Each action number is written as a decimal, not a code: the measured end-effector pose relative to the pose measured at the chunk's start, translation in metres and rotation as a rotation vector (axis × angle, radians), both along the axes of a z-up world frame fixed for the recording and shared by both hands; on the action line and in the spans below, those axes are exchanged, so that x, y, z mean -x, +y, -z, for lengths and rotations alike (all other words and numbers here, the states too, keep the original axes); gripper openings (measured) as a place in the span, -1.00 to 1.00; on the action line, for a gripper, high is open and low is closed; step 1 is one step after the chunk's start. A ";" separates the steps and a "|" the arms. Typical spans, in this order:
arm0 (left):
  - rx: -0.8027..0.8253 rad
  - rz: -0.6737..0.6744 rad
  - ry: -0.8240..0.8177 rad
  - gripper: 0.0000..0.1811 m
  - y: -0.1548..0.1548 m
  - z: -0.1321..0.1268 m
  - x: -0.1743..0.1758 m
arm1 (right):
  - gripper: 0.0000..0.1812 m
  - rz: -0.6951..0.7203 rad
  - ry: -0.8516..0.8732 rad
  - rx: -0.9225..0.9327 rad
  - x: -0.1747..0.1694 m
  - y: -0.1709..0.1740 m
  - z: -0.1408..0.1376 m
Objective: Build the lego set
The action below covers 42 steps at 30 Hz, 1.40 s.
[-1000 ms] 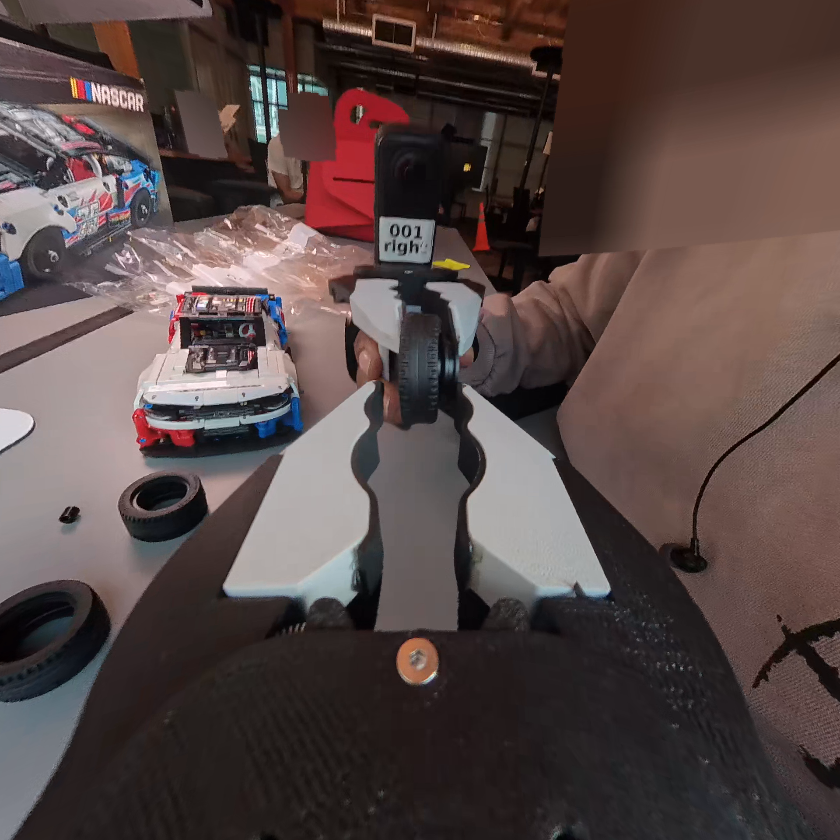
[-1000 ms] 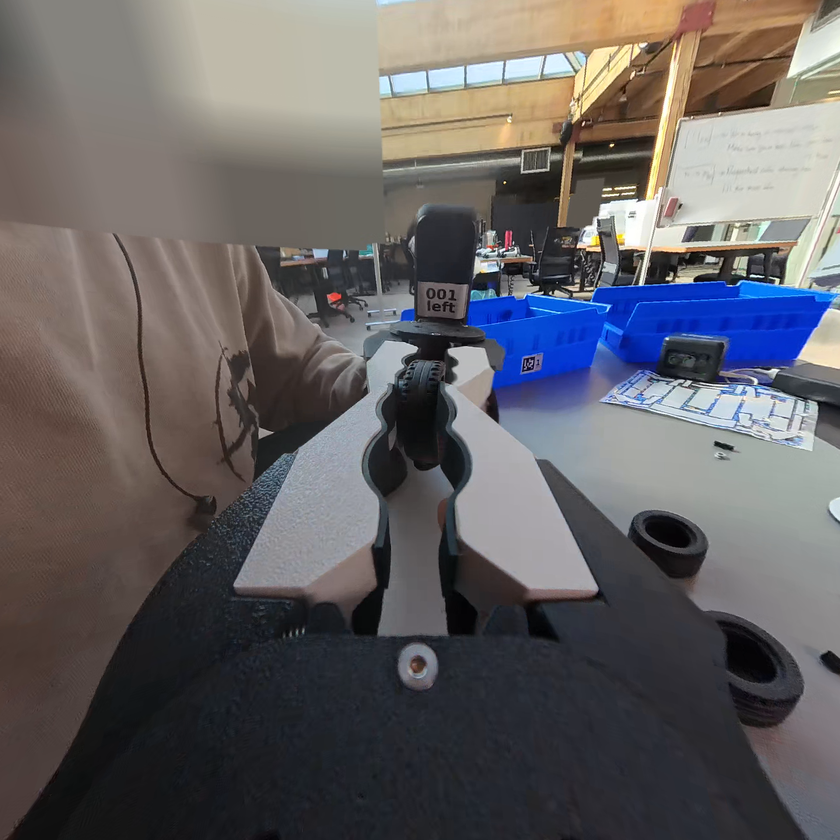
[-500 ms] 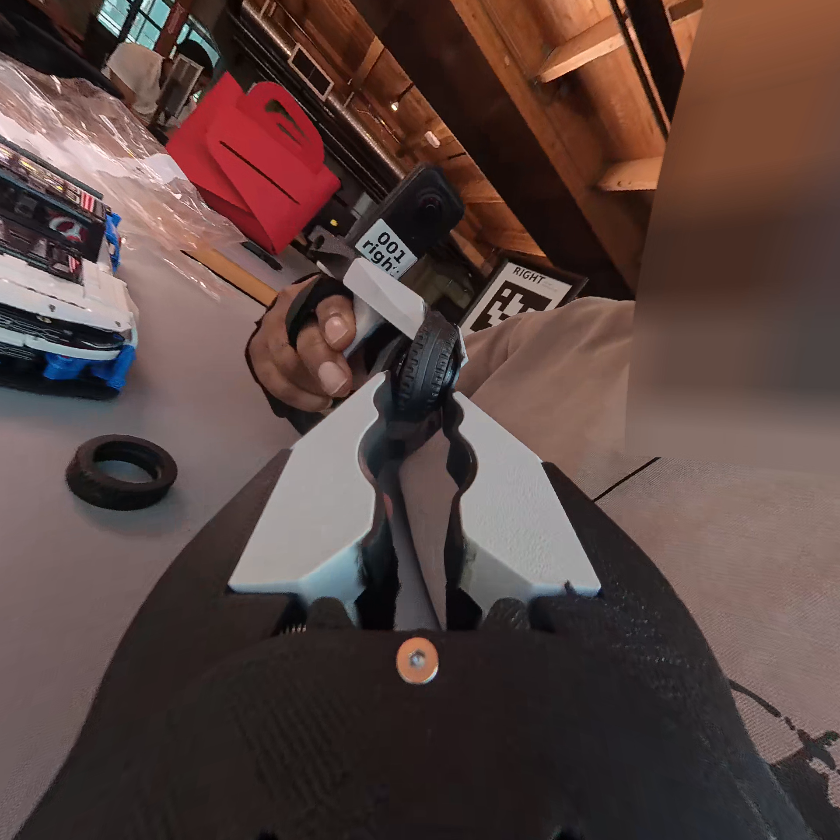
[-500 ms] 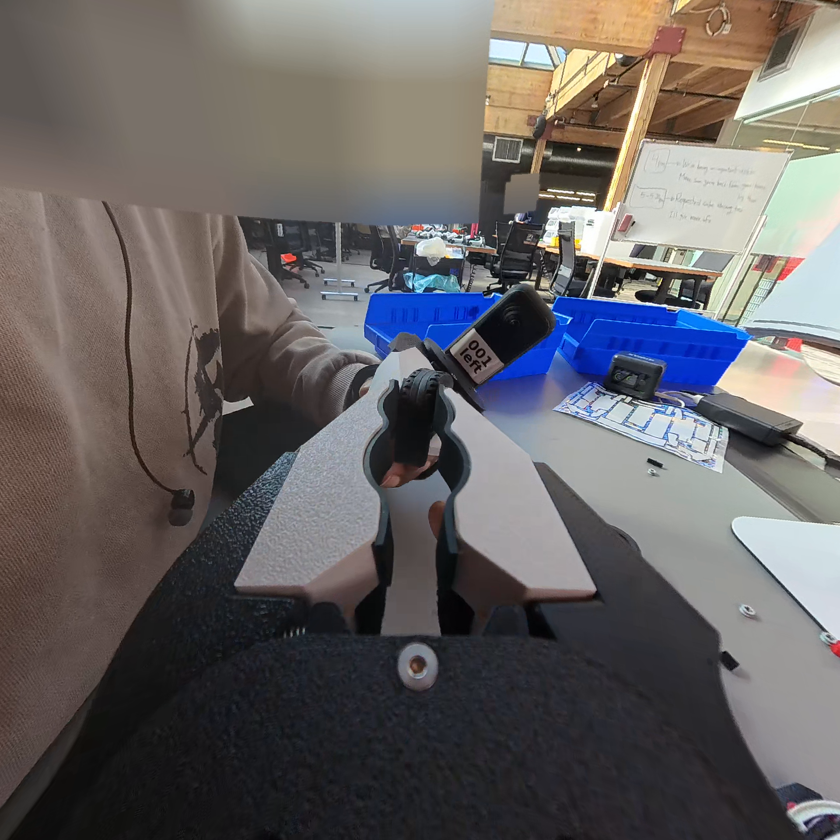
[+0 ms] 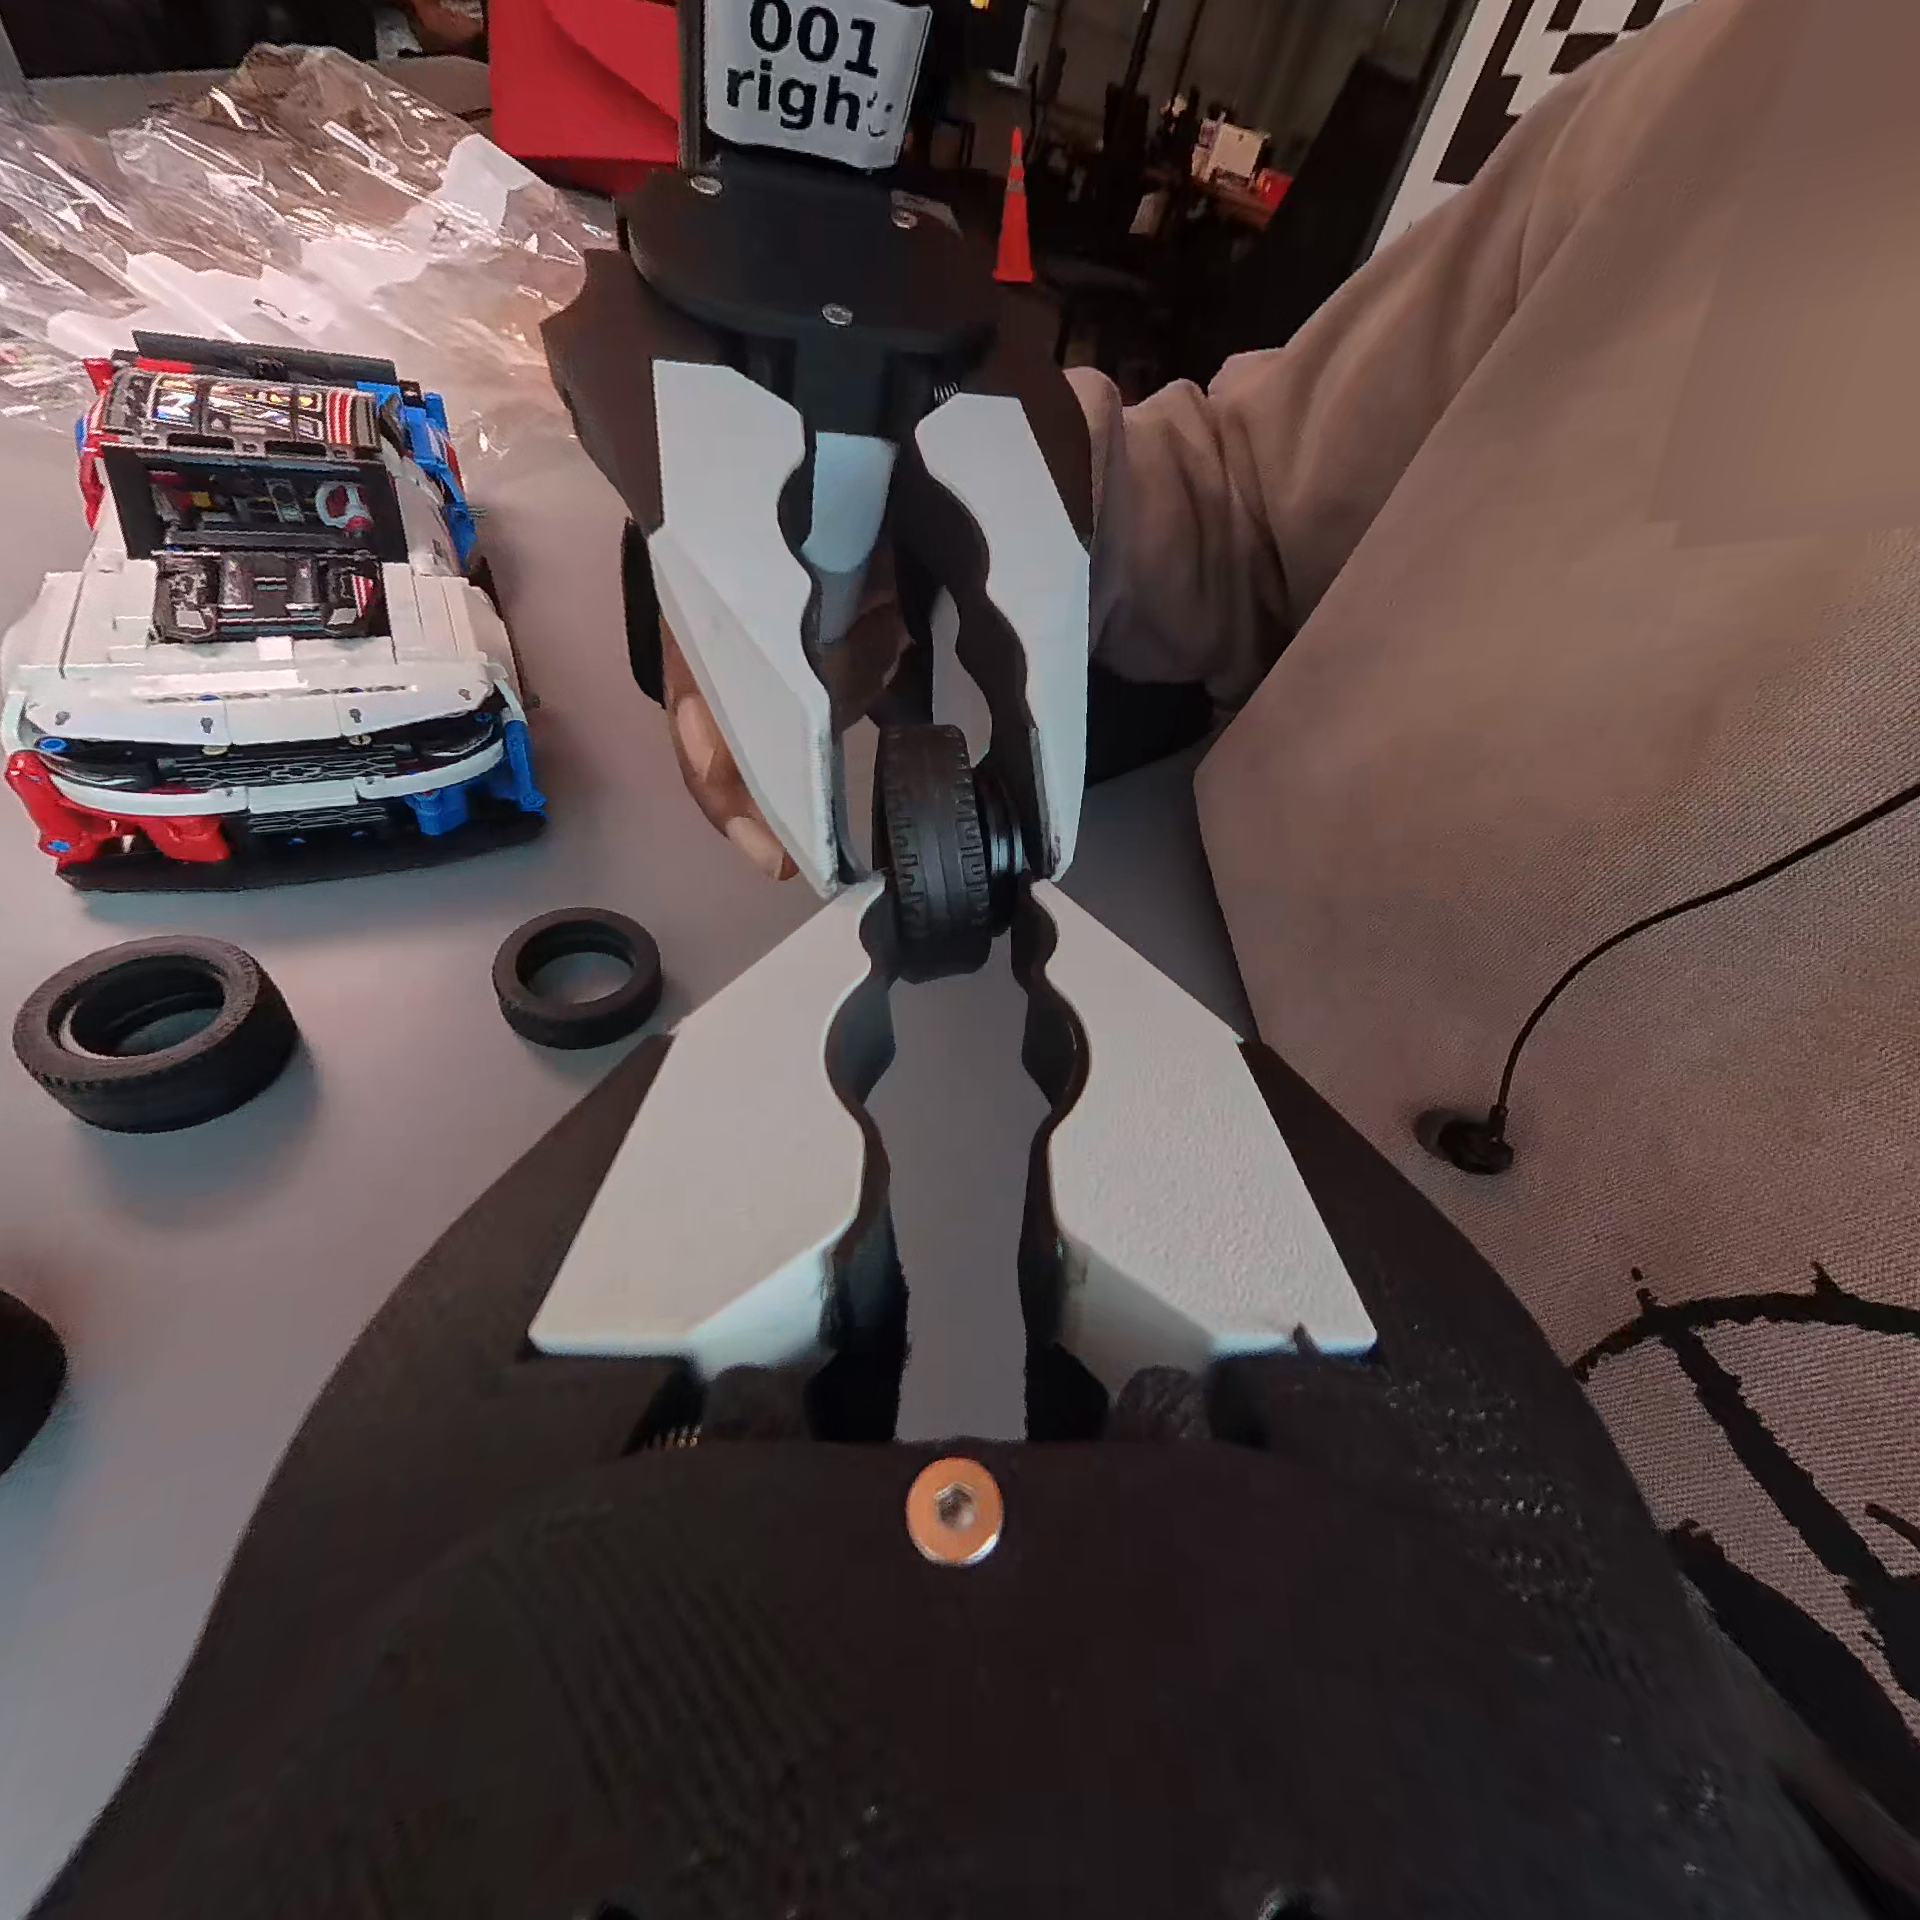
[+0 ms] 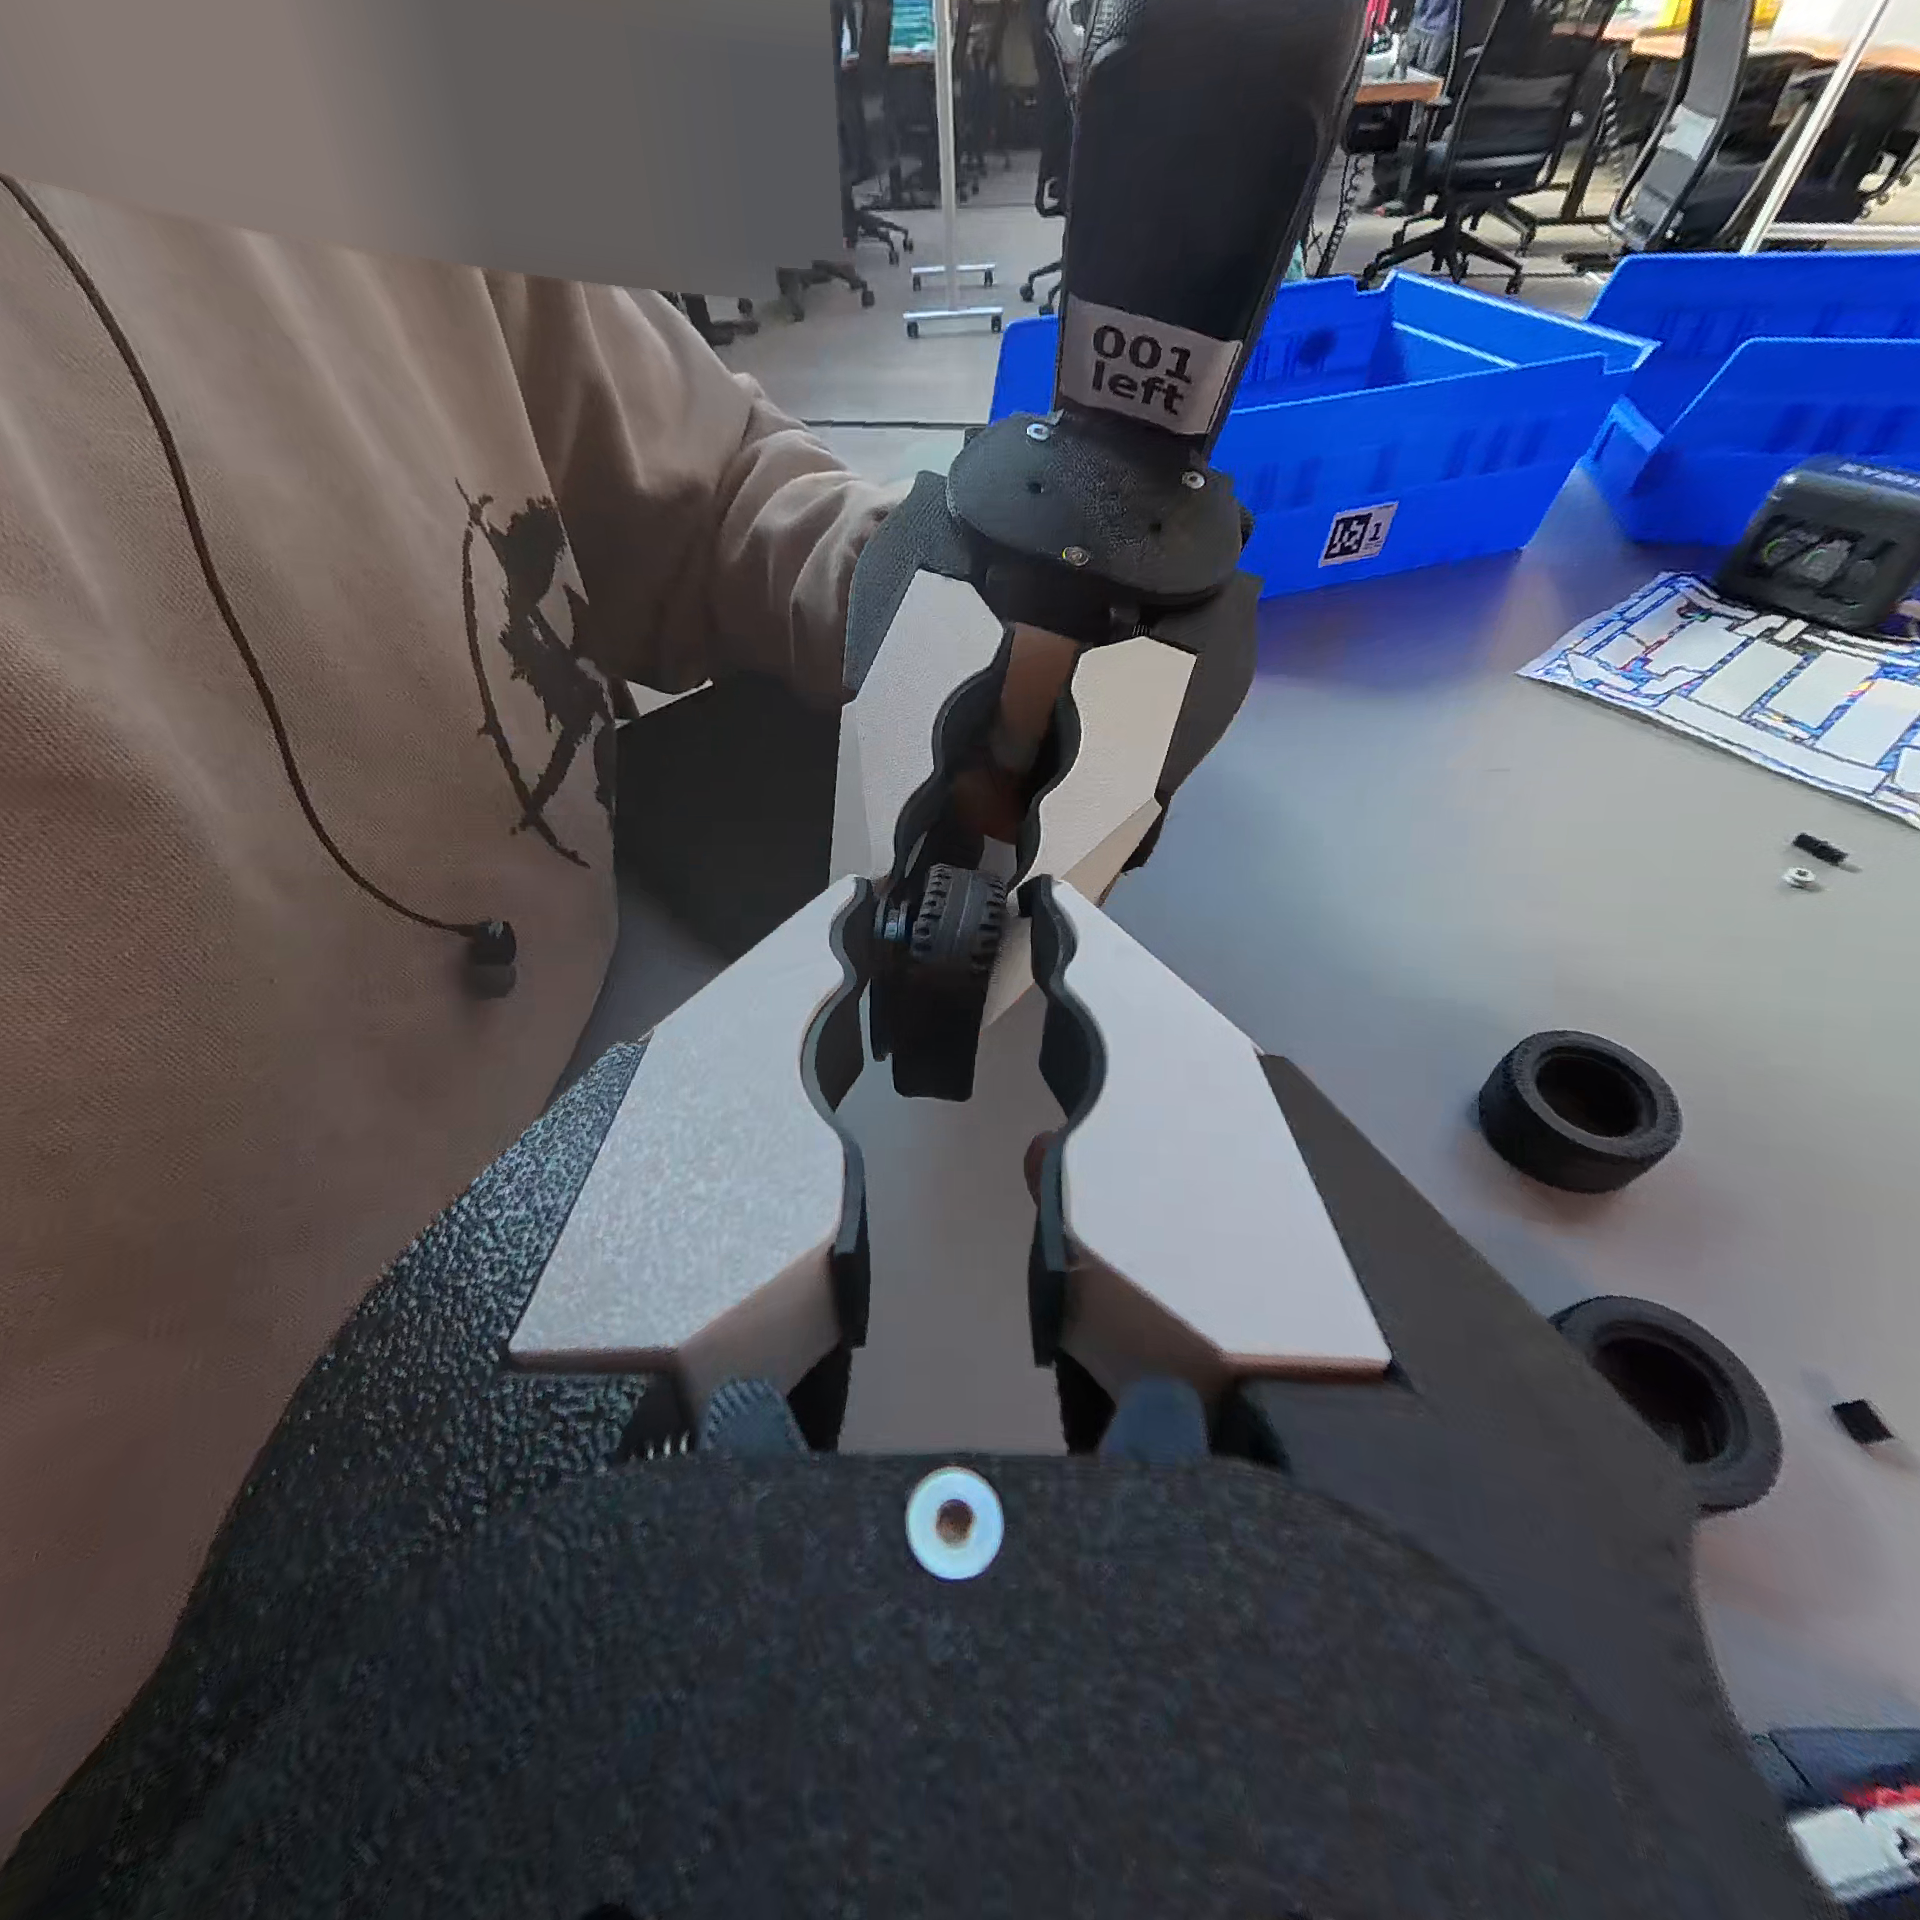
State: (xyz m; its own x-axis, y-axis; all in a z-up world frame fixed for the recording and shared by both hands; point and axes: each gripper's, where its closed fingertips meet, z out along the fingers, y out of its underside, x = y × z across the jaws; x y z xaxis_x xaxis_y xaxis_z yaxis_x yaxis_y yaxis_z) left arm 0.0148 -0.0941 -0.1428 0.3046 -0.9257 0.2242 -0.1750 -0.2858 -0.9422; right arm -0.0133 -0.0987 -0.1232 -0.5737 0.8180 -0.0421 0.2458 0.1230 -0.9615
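Note:
A small black wheel (image 5: 930, 852) with its tyre on hangs in the air between the tips of both grippers, in front of the person's beige sweatshirt. My left gripper (image 5: 951, 909) is shut on the wheel's lower part. My right gripper (image 6: 945, 899) comes from the opposite side and stands around the same wheel (image 6: 951, 930). Its jaws are slightly apart, with a gap on the tyre side. The white, red and blue lego car (image 5: 260, 665) stands on the grey table at the left, away from both grippers.
Two loose black tyres (image 5: 156, 1029) (image 5: 577, 977) lie near the car; two tyres (image 6: 1579, 1112) (image 6: 1673, 1403) show in the right wrist view. Blue bins (image 6: 1403, 447), an instruction sheet (image 6: 1745, 686), a black device (image 6: 1818, 551) and small parts (image 6: 1818, 847) lie beyond. Clear plastic bags (image 5: 260, 187) lie behind the car.
Both grippers swung and tilted together with the wheel between them, then levelled out closer to each other. My right gripper's jaws have widened a little; my left gripper's have closed on the wheel.

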 end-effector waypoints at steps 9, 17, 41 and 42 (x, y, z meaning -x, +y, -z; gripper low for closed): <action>-0.004 -0.117 -0.196 -0.72 0.015 -0.019 0.007 | -0.79 0.083 0.192 0.087 0.005 0.010 -0.020; 0.090 -0.100 -0.394 -0.78 0.013 -0.041 0.006 | -0.80 0.109 0.292 0.133 0.006 0.012 -0.038; -0.084 -0.258 -0.292 -0.82 0.030 -0.045 0.023 | -0.76 0.130 0.248 0.623 0.006 0.040 -0.043; -0.093 -0.257 -0.282 -0.82 0.030 -0.044 0.024 | -0.72 0.118 0.234 0.609 0.005 0.039 -0.041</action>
State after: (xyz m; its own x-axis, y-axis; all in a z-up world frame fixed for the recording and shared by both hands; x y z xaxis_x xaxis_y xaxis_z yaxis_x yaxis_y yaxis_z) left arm -0.0094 -0.0642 -0.0988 0.4673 -0.8477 0.2510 0.1602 -0.1980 -0.9670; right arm -0.0181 -0.0593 -0.0825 -0.5316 0.7455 -0.4020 0.0008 -0.4741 -0.8804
